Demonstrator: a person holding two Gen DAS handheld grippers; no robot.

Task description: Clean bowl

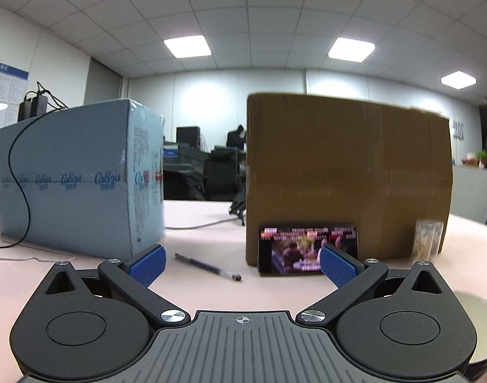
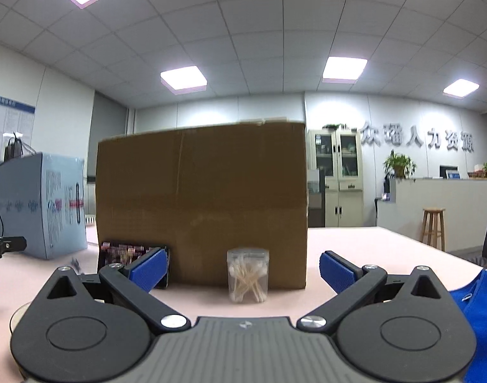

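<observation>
A pale bowl [image 1: 479, 316] with a dark outside shows at the lower right edge of the left wrist view, mostly hidden behind the gripper body. In the right wrist view a sliver of its rim [image 2: 18, 314] peeks out at the lower left. My left gripper [image 1: 243, 266] is open with nothing between its blue pads, above the pink table. My right gripper [image 2: 243, 269] is also open and empty, facing a clear jar of cotton swabs [image 2: 248, 276]. A blue cloth [image 2: 479, 316] lies at the lower right of the right wrist view.
A brown cardboard box [image 1: 345, 175] stands ahead with a phone [image 1: 307, 250] playing video leaned against it. A light blue box [image 1: 77, 178] with a black cable stands to the left. A pen [image 1: 208, 267] lies on the table [image 1: 205, 214]. An office counter and stool [image 2: 433, 226] are far right.
</observation>
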